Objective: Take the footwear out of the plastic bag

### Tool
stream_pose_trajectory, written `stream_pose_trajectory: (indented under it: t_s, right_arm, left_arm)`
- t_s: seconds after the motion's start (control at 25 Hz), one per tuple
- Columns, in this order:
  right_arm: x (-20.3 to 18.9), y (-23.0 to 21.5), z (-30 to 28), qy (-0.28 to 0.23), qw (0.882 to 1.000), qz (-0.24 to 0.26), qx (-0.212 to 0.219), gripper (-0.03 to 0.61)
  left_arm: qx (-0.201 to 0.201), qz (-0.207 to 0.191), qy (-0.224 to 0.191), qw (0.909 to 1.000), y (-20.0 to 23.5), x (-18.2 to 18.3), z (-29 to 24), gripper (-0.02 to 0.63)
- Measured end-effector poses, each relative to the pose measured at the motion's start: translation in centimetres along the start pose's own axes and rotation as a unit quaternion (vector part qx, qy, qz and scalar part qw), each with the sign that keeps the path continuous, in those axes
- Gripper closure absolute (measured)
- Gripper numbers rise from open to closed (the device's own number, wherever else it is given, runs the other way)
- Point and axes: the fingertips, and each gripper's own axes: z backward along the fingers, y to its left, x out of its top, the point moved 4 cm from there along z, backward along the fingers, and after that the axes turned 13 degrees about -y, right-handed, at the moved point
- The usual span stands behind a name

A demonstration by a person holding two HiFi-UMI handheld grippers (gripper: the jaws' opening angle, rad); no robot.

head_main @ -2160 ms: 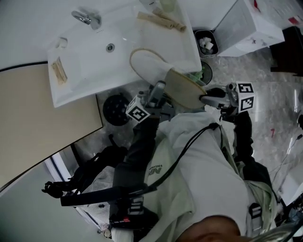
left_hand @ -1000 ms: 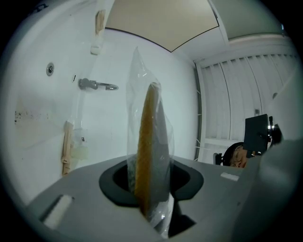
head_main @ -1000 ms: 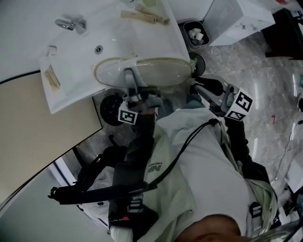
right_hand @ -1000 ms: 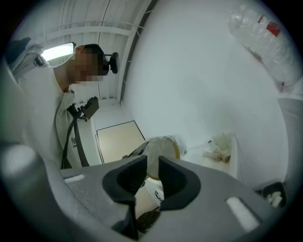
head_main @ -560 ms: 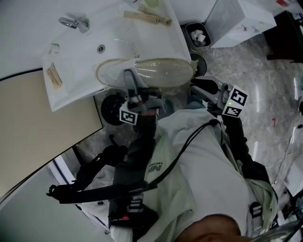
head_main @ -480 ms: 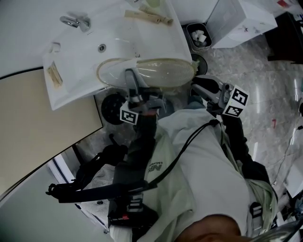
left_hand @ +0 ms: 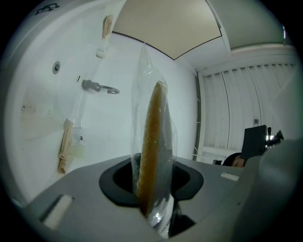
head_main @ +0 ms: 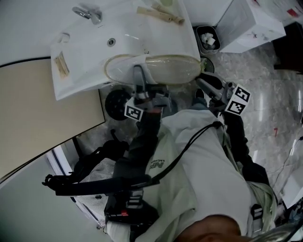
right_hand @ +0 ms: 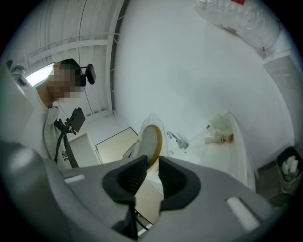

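A white slipper with a tan sole point(head_main: 156, 69) lies level in front of the sink, still inside its clear plastic bag point(head_main: 190, 71). My left gripper point(head_main: 138, 75) is shut on it from below. In the left gripper view the slipper point(left_hand: 154, 137) stands edge-on between the jaws, with the bag point(left_hand: 142, 90) wrapped round it. My right gripper point(head_main: 200, 83) hangs just right of and below the bag's end, apart from it. In the right gripper view a narrow gap shows between its jaws point(right_hand: 152, 166), nothing is in it, and the slipper point(right_hand: 151, 138) shows beyond.
A white sink point(head_main: 142, 40) with a faucet point(head_main: 87, 13) fills the top, with wrapped items point(head_main: 160, 14) on its rim. A small waste bin point(head_main: 207, 39) and a white cabinet point(head_main: 251, 21) stand at the right. A beige panel point(head_main: 47, 108) is at the left.
The slipper was held tilted between both grippers; now it lies level in the left gripper alone. The right gripper has come off it, rolled and sunk a little.
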Motion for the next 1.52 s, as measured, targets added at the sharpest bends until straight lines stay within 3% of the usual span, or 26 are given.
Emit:
stream_pose_trajectory:
  t_s: [0.24,0.4,0.64,0.84,1.0,1.32,1.52]
  right_arm:
    - [0.2,0.5,-0.5,-0.009,1.000,-0.018,0.013,0.512]
    - [1.4,1.7,-0.7,-0.052,0.994,-0.071,0.058,0.512]
    - [2.0,2.0,-0.8,-0.038,0.996,-0.046,0.060,0.512]
    - [2.2,2.7,-1.5,-0.022,0.997,-0.030,0.067,0.469]
    - [1.0,2.1,-2.0,-0.008,0.996,-0.056,0.072,0.469]
    - [1.4,2.0,-1.9,0.003,0.991,-0.082,0.103,0.494]
    - [1.6,1.6,-2.0,0.023,0.986,-0.125,0.110,0.502]
  left_arm:
    - [-0.005,0.008,-0.006,0.9999,-0.5,0.7,0.1,0.512]
    - [-0.013,0.049,-0.018,0.9986,-0.5,0.7,0.1,0.512]
    - [-0.006,0.033,0.001,0.9994,-0.5,0.7,0.3,0.512]
    - [-0.001,0.052,0.022,0.9984,0.0,0.2,0.8,0.512]
    - [-0.004,0.038,0.042,0.9984,-0.5,0.0,1.7,0.512]
    - [-0.022,0.001,0.016,0.9996,-1.2,0.0,2.4,0.509]
    - [-0.032,-0.027,-0.012,0.9991,-1.5,-0.2,2.6,0.505]
